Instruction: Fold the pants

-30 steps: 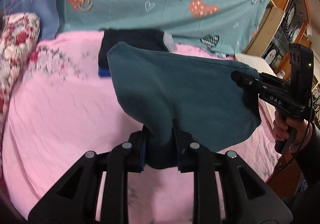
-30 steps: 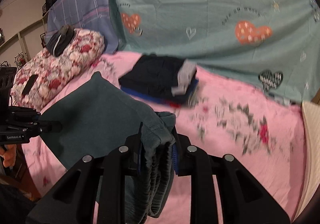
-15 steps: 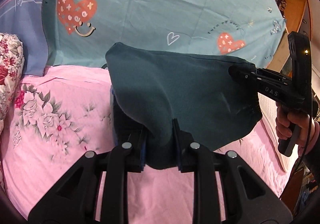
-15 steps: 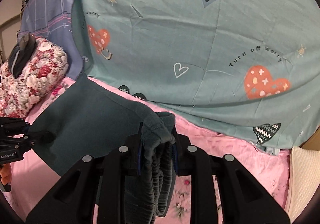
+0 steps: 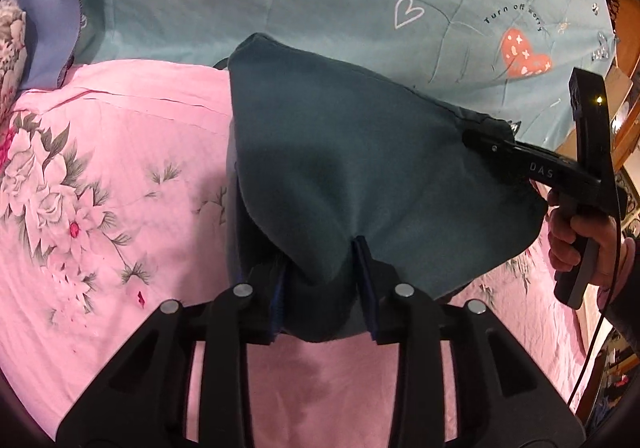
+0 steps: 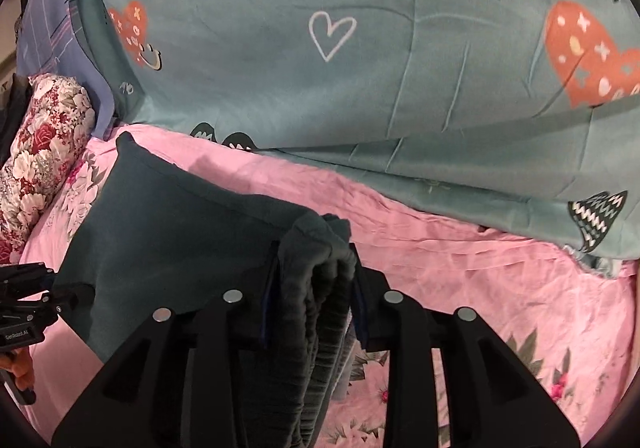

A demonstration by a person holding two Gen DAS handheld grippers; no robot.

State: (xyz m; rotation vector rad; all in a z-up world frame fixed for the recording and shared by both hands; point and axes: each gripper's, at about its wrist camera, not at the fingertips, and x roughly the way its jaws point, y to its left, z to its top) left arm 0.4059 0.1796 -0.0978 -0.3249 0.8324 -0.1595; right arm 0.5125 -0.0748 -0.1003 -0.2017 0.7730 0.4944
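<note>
The folded dark teal pants (image 5: 360, 168) hang in the air between my two grippers, above the pink floral bed sheet (image 5: 100, 188). My left gripper (image 5: 320, 272) is shut on one end of the fabric. My right gripper (image 6: 312, 272) is shut on the bunched ribbed waistband end (image 6: 320, 280). In the left wrist view the right gripper (image 5: 492, 144) shows at the right, clamped on the pants' far corner. In the right wrist view the pants (image 6: 172, 232) stretch left toward the left gripper (image 6: 36, 300). The stack of folded clothes seen before is hidden under the pants.
A teal quilt with hearts (image 6: 360, 68) lies heaped along the back of the bed. A red floral pillow (image 6: 36, 168) is at the left. Wooden furniture (image 5: 624, 96) stands past the bed's right edge.
Both grippers have carried the pants forward toward the teal quilt and lower, over the stack of folded clothes, which is now covered from view.
</note>
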